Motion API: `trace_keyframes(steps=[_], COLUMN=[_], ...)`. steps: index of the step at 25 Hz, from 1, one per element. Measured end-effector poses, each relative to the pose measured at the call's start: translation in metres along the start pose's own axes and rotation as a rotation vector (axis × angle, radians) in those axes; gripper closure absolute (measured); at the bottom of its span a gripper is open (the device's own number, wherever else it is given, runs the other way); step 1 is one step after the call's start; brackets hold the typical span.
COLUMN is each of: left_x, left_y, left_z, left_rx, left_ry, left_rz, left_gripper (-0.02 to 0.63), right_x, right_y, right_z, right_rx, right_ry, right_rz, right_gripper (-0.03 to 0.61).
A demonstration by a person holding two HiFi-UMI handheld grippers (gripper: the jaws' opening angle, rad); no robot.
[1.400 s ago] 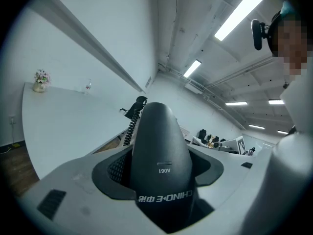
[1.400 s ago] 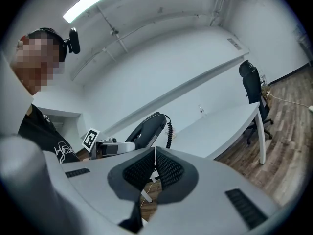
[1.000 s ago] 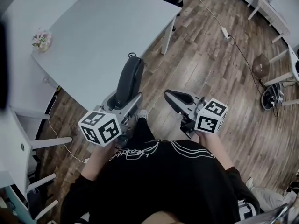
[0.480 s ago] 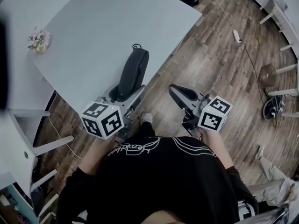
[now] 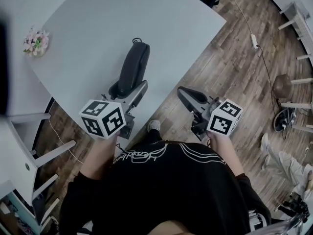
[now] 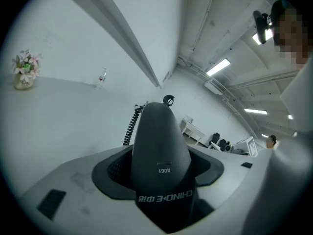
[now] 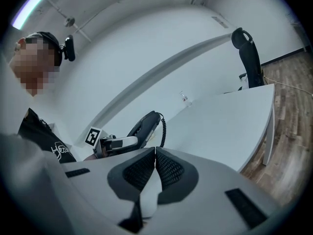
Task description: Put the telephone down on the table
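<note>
A dark grey telephone handset [image 5: 133, 68] with a coiled cord [image 6: 129, 126] is held above the near part of the pale grey table [image 5: 98, 28]. My left gripper [image 5: 128, 91] is shut on the handset's lower end, and the handset [image 6: 159, 146] stands up between the pads in the left gripper view. The right gripper view shows the handset [image 7: 145, 124] from the side over the table. My right gripper [image 5: 188, 98] hangs over the wooden floor to the right of the table corner, shut with nothing in it; its pads [image 7: 155, 169] touch.
A small pot of flowers [image 5: 34, 40] sits at the table's left edge. A small glass [image 6: 101, 76] stands at the far side. White chairs [image 5: 29, 151] stand to the left. A cable and power strip [image 5: 254, 40] lie on the floor to the right, and an office chair [image 7: 249, 53] stands beyond the table.
The left gripper has carried the handset forward from over the table's near edge to over the tabletop. The right gripper has stayed shut beside the table.
</note>
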State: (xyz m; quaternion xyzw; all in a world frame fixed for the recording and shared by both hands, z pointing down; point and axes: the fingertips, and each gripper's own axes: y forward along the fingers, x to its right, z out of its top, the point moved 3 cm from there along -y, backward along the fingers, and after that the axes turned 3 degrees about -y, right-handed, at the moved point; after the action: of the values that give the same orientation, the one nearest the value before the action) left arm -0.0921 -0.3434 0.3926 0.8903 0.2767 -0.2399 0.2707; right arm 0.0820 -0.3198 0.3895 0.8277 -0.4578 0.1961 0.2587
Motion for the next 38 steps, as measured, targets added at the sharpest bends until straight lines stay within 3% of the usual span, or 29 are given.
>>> trace_keyframes(steps=[8, 16, 22, 30, 38], left_x=[-0.060, -0.122, -0.155, -0.172, -0.175], left_y=[0.017, 0.041, 0.049, 0.071, 0.077], left_z=[0.004, -0.011, -0.036, -0.060, -0.073], left_rx=[0.005, -0.025, -0.103, -0.205, -0.300], left_ry=[0.026, 0.055, 0.155, 0.251, 0.408], left_rz=[0.104, 0.218, 0.339, 0.410, 0.509], left_gripper=[0.325, 0.325, 0.325, 0.325, 0.324], right_x=[0.023, 0.038, 0.045, 0.052, 0.055], right_y=[0.044, 0.071, 0.068, 0.065, 0.064], right_z=[-0.009, -0.045, -0.050, -0.055, -0.056], right_rx=[-0.080, -0.172, -0.179, -0.175, -0.154], right_ry=[0.024, 0.104, 0.121, 0.142, 0.172], right_rz=[0.008, 0.022, 0.004, -0.015, -0.031], right_gripper=[0.540, 0.540, 0.540, 0.540, 0.540])
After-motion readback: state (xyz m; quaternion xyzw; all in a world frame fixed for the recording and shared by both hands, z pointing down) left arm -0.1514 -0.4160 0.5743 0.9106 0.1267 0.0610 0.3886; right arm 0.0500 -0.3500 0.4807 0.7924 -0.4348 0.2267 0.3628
